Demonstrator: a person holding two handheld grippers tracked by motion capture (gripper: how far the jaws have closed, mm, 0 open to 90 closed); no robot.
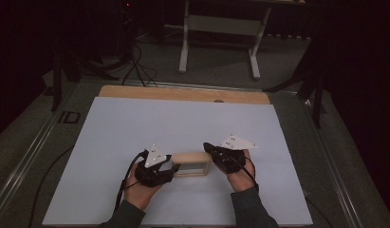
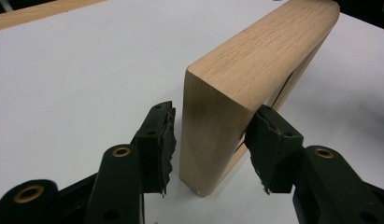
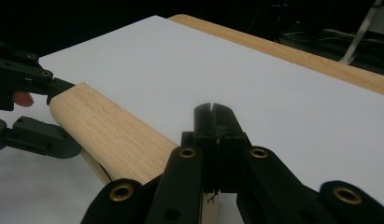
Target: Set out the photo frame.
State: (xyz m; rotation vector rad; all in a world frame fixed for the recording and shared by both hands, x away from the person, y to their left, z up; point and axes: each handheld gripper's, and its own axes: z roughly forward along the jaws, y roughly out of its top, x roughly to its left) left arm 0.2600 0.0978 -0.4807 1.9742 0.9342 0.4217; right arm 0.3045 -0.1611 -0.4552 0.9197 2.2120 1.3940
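A light wooden picture frame (image 1: 192, 164) stands on its long edge on the white sheet (image 1: 183, 118), near the front middle. My left gripper (image 1: 173, 168) straddles the frame's left end (image 2: 255, 70). In the left gripper view (image 2: 213, 126) one pad (image 2: 269, 149) lies against the frame's face, and the other pad (image 2: 164, 140) stands a small gap off the wood. My right gripper (image 1: 209, 148) is at the frame's right end, its jaws (image 3: 213, 109) closed together just past the rounded top edge (image 3: 110, 135). The left gripper (image 3: 63, 116) also shows at the far end in the right gripper view.
The white sheet covers a wooden tabletop whose bare far edge (image 1: 183, 93) shows behind it. Beyond the table are a white desk frame (image 1: 221, 28), dark stands and cables (image 1: 135, 66) on the floor. Open sheet lies to the left, right and far side of the frame.
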